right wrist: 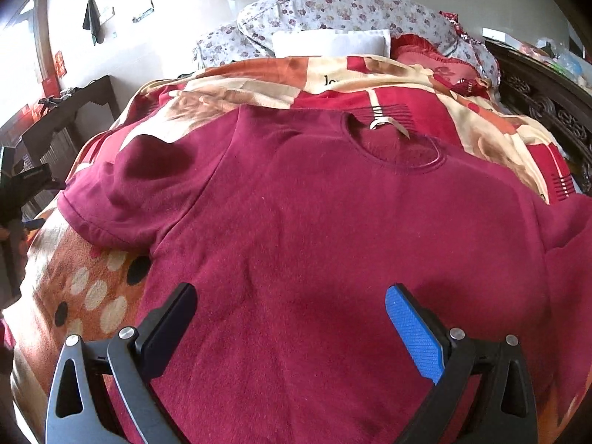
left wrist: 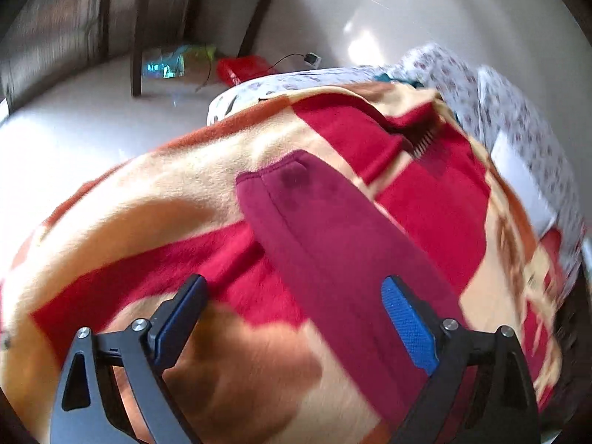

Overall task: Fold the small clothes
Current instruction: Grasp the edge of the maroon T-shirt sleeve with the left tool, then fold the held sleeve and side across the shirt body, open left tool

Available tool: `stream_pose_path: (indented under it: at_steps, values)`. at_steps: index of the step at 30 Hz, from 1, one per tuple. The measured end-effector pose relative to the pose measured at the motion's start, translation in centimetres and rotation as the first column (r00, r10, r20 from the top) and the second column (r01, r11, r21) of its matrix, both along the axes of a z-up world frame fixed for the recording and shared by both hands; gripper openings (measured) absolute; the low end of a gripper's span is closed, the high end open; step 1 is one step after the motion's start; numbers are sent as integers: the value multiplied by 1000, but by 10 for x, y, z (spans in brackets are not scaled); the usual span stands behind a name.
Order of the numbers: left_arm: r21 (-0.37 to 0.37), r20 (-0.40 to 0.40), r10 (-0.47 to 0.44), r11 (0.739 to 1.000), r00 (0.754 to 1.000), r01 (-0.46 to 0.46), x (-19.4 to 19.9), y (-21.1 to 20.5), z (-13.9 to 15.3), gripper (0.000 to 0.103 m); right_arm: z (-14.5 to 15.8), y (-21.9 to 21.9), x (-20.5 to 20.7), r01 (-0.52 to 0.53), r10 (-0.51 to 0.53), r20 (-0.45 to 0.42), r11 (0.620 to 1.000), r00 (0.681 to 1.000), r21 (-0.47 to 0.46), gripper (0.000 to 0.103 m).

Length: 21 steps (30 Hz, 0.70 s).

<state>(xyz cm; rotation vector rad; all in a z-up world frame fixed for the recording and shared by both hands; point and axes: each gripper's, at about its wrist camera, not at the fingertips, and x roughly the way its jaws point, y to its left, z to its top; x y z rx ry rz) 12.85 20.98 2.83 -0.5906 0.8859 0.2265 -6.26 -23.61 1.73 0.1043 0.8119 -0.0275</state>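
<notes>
A maroon sweatshirt (right wrist: 333, 244) lies flat, front up, on a red and cream blanket (right wrist: 259, 74), neck hole toward the pillows, left sleeve bent near the bed's left side. My right gripper (right wrist: 292, 296) is open and empty, hovering over the shirt's lower body. In the left wrist view one maroon sleeve (left wrist: 325, 229) stretches across the blanket (left wrist: 148, 199). My left gripper (left wrist: 296, 288) is open and empty, above the sleeve, with its right finger over the cloth.
Floral pillows (right wrist: 333, 11) and a white pillow (right wrist: 329, 42) lie at the bed's head. A dark carved headboard (right wrist: 536, 100) is at the right. A dark table (left wrist: 192, 11), bags and a cable stand on the white floor (left wrist: 92, 111) beside the bed.
</notes>
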Motion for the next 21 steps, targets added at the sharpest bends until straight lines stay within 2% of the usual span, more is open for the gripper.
stream_pose_path:
  at_steps: [3, 4, 5, 7, 8, 10, 12, 14, 17, 19, 21]
  values:
    - [26, -15, 7, 1000, 1000, -6, 16, 0, -7, 94, -1, 1, 2, -6, 6, -3, 1000, 1000, -2, 103]
    - [45, -20, 2, 999, 1000, -2, 22, -1, -10, 83, -2, 2, 2, -9, 9, -6, 1000, 1000, -4, 103]
    - [67, -22, -2, 998, 1000, 3, 27, -3, -11, 72, -3, 3, 2, -11, 11, -8, 1000, 1000, -6, 103]
    - [83, -15, -28, 996, 999, 29, 34, -5, -11, 17, -4, 3, 2, -16, 16, -11, 1000, 1000, -6, 103]
    - [63, -5, -47, 997, 999, 47, 36, -3, -9, 9, -4, 2, 2, -16, 16, -12, 1000, 1000, -3, 103]
    - [28, 20, -49, 998, 999, 49, 30, -1, 0, 8, -3, 0, 1, -13, 13, -11, 1000, 1000, 7, 103]
    - [66, 89, -79, 995, 993, 73, 14, -11, 27, 7, 1, -4, -3, -14, 14, -1, 1000, 1000, 21, 103]
    - [101, 159, -146, 986, 976, 131, -4, -30, 58, 7, 7, -12, -8, 0, 0, 17, 1000, 1000, 30, 103]
    - [158, 256, -287, 954, 923, 253, -41, -80, 113, 7, 17, -30, -18, 36, -39, 44, 997, 998, 68, 103]
    - [200, 310, -381, 922, 871, 332, -61, -116, 139, 7, 21, -42, -23, 60, -65, 55, 994, 996, 89, 103]
    - [255, 346, -479, 876, 807, 410, -84, -164, 161, 7, 26, -55, -29, 85, -92, 62, 991, 994, 105, 103]
